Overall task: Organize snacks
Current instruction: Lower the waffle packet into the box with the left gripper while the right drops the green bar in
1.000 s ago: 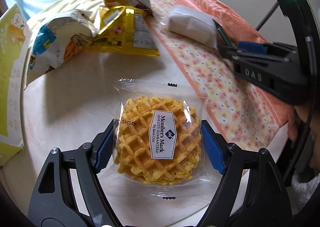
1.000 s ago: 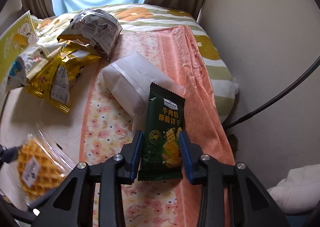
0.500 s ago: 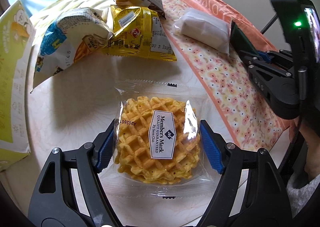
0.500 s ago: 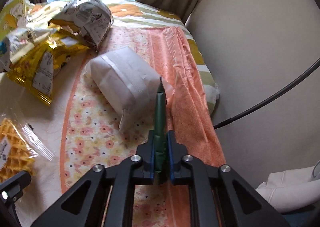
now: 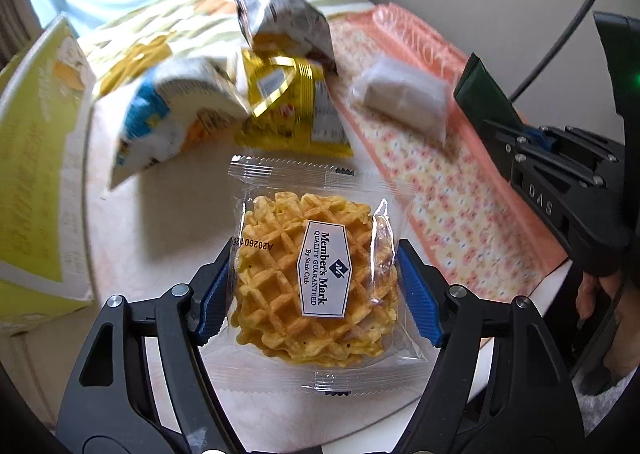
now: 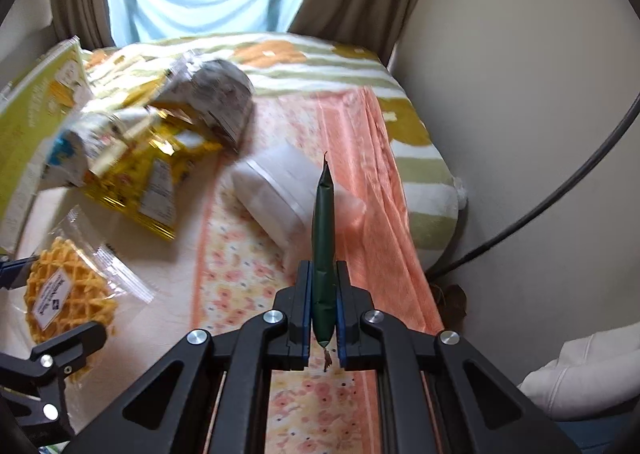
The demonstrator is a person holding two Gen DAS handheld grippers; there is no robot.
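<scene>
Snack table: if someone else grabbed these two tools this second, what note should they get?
Right hand-held gripper: shut on the green cracker packet, held edge-up above the flowered cloth.
Left hand-held gripper: jaws closing around the waffle packet, pads at its sides.
On the table: three chip bags, yellow one in the middle, white packet on the cloth, yellow-green box at the left.
Done: two snacks picked.
Left: place them, sort the rest.

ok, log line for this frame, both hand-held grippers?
left hand-held gripper: closing, waffle pack between pads | right hand-held gripper: shut on green packet | chip bags: on table
</scene>
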